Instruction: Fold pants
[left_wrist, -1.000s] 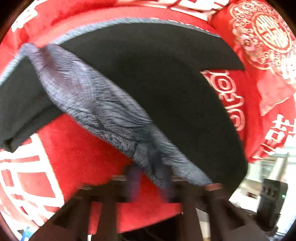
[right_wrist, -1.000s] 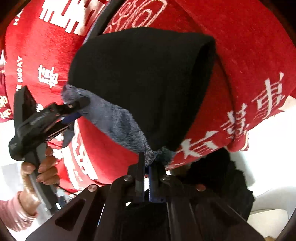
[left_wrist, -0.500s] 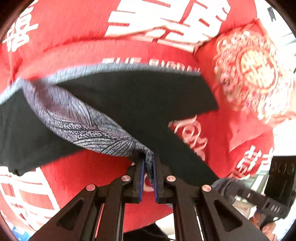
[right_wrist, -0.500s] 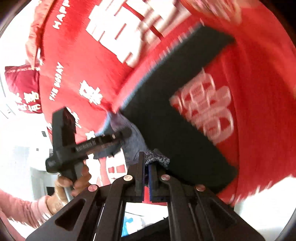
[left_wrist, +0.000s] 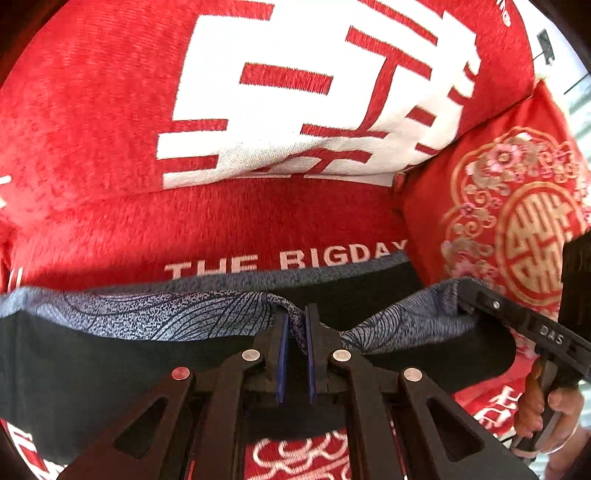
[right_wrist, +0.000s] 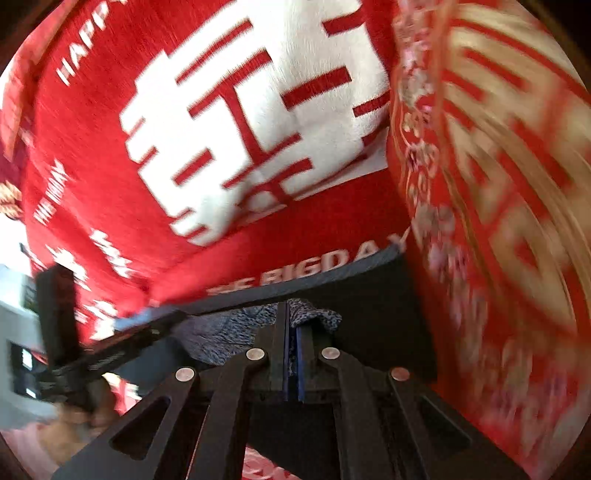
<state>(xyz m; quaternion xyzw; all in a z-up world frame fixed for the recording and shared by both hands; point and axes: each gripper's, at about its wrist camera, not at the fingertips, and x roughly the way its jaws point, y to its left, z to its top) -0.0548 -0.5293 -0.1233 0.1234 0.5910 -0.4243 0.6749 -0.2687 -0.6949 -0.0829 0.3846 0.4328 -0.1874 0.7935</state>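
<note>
The pants (left_wrist: 92, 365) are black with a grey-blue patterned inside (left_wrist: 166, 314). They lie on a red blanket. My left gripper (left_wrist: 295, 325) is shut on the patterned edge of the pants. My right gripper (right_wrist: 293, 321) is shut on the same patterned edge, further right; it also shows in the left wrist view (left_wrist: 469, 295), held by a hand. The left gripper shows at the left of the right wrist view (right_wrist: 159, 325). The pants (right_wrist: 369, 314) reach the far fold line under the white lettering.
The red blanket (left_wrist: 258, 218) with big white characters covers the surface and rises behind. A red cushion (left_wrist: 517, 221) with gold embroidery stands at the right, close to the pants' edge. The right wrist view is blurred.
Both grippers have carried the pants' edge forward and down over the rest of the pants, toward the back of the blanket. The lifted fold now lies low and flat.
</note>
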